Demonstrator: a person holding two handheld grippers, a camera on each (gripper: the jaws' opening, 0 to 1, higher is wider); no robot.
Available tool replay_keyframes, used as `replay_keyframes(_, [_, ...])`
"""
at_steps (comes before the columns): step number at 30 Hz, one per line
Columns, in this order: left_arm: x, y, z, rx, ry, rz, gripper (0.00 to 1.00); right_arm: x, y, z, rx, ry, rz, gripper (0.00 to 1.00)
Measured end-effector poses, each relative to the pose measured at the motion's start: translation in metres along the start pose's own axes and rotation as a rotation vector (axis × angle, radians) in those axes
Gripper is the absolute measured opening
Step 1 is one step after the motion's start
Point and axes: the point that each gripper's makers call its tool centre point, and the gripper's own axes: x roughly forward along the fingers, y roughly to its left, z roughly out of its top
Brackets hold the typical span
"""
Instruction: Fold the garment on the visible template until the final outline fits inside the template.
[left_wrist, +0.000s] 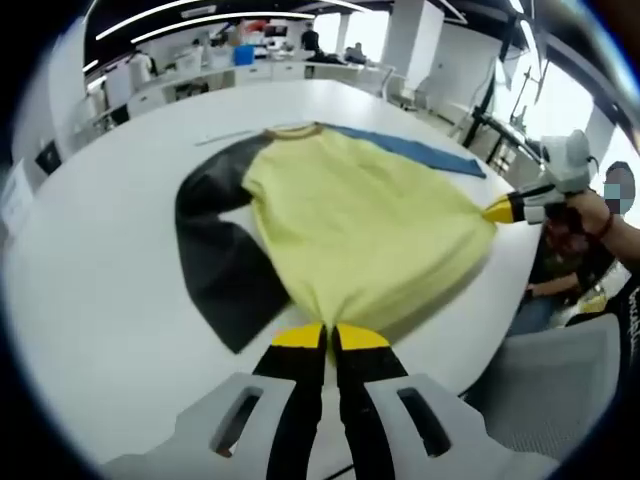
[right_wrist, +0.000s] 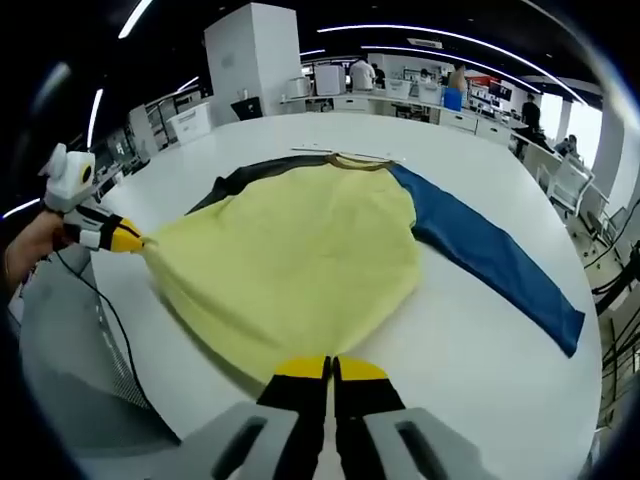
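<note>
A yellow garment (left_wrist: 350, 240) with 1 black sleeve (left_wrist: 215, 255) and 1 blue sleeve (left_wrist: 410, 148) lies spread on a large white table (left_wrist: 100, 300), collar at the far side and hem at the near edge. Starting at the left, the black sleeve angles out and back toward the near side, lying flat on the table. In the left gripper view, the left gripper (left_wrist: 330, 338) has its 2 yellow-tipped jaws pressed together, pinching the left corner of the hem, with the cloth pulled into a point at the tips. At the right of that view the right gripper (left_wrist: 510, 208) pinches the other hem corner, a hand (left_wrist: 592, 212) behind it. In the right gripper view the right gripper (right_wrist: 330, 368) is likewise closed on the hem, the yellow body (right_wrist: 300, 260) stretches away to the collar, and the blue sleeve (right_wrist: 490, 255) runs out to the right, flat and fully extended. No template outline can be made out under or around the garment. The step in hand looks like the start of a hem-to-collar fold, both corners held and drawn taut. The next move would call for lifting both corners together at even height and carrying them toward the far side, keeping the hem straight so the body folds squarely, and leaving both sleeves for later inward folds.
</note>
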Motion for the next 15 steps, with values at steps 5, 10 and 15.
replay_keyframes(5, [0.002, 0.003, -0.009, -0.013, 0.008, 0.012, 0.00, 0.005, 0.004, -0.011, 0.012, 0.020, 0.007, 0.00])
replay_keyframes(10, [0.007, 0.005, -0.019, -0.015, 0.029, 0.018, 0.00, 0.013, 0.007, -0.021, 0.011, 0.037, 0.007, 0.00])
replay_keyframes(15, [0.009, 0.006, -0.024, -0.016, 0.041, 0.027, 0.00, 0.014, 0.007, -0.023, 0.017, 0.043, 0.007, 0.00])
